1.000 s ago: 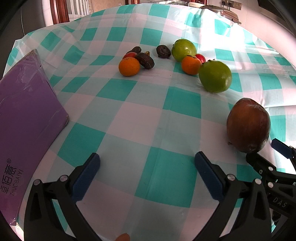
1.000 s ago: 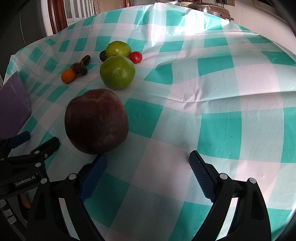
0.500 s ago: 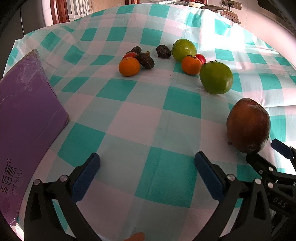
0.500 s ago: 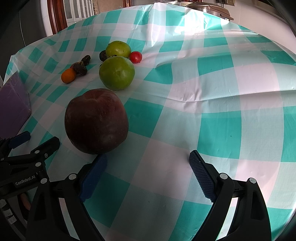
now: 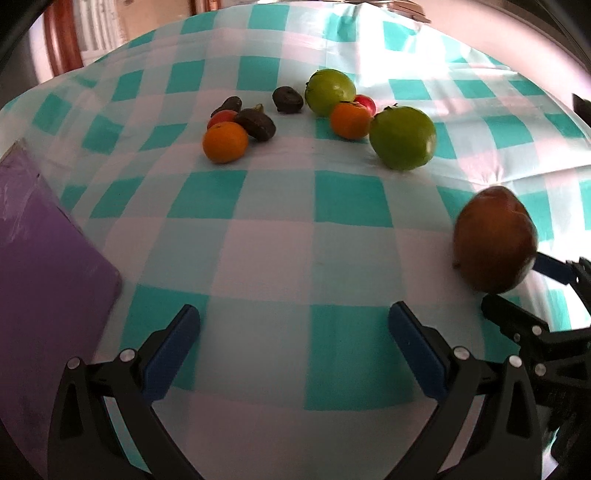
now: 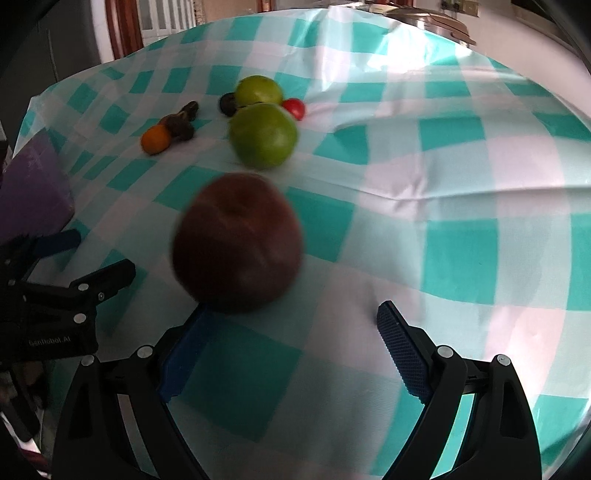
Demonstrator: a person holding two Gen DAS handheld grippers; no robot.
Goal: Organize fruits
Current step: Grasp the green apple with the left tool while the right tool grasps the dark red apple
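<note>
A large dark red apple (image 6: 238, 243) lies on the checked cloth just ahead of my open right gripper (image 6: 288, 343), nearer its left finger; it also shows in the left wrist view (image 5: 493, 240). Beyond it lie two green apples (image 5: 402, 137) (image 5: 330, 91), two oranges (image 5: 225, 142) (image 5: 349, 120), small red fruits (image 5: 365, 103) and dark brown fruits (image 5: 256, 123). My left gripper (image 5: 293, 343) is open and empty over bare cloth. The right gripper (image 5: 524, 295) shows at the right edge of the left wrist view.
A purple box (image 5: 40, 277) lies at the left, also seen in the right wrist view (image 6: 33, 192). The table (image 5: 280, 229) has a teal and white checked cloth. A metal object (image 6: 436, 22) sits at the far edge.
My right gripper has swung left and forward, bringing the dark red apple nearly between its fingers. The left gripper has barely moved.
</note>
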